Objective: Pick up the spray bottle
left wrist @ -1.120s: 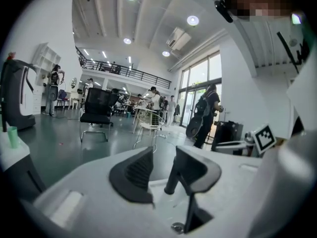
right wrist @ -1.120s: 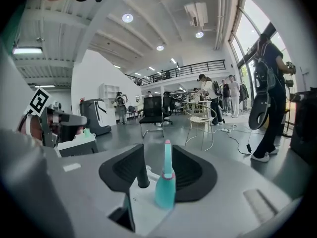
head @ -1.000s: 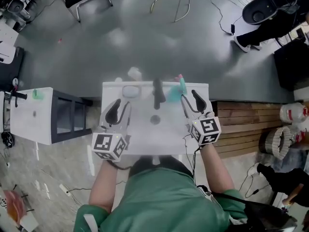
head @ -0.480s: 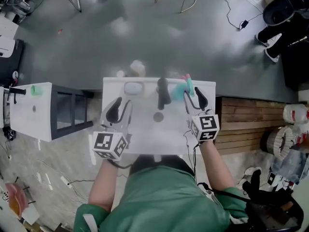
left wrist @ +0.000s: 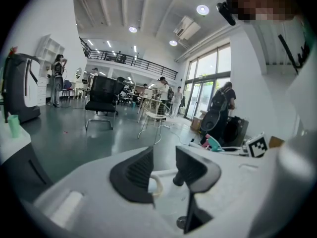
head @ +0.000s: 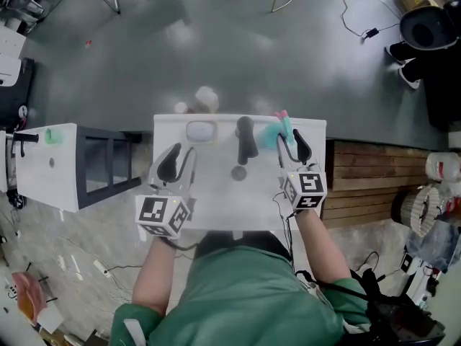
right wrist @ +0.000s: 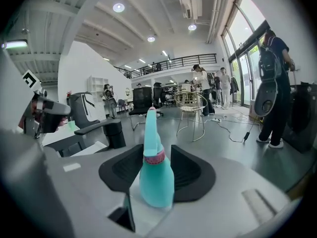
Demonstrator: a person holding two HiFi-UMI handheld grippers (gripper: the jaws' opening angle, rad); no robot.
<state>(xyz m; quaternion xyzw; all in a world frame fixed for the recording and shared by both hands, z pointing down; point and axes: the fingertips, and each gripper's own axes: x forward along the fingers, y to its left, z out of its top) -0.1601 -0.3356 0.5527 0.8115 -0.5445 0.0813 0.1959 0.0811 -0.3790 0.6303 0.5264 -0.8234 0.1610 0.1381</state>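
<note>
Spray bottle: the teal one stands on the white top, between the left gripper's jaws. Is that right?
Wrong gripper. The teal spray bottle stands on the white top, between the jaws of the right gripper, not the left; the right gripper view shows it.

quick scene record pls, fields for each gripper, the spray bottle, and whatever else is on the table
left gripper: jaws apart, holding nothing, over the white table
right gripper: one jaw on each side of the spray bottle; can't tell whether they press on it
spray bottle: teal with a pink collar, near the table's far right edge
other: black object at the middle of the table's far edge
</note>
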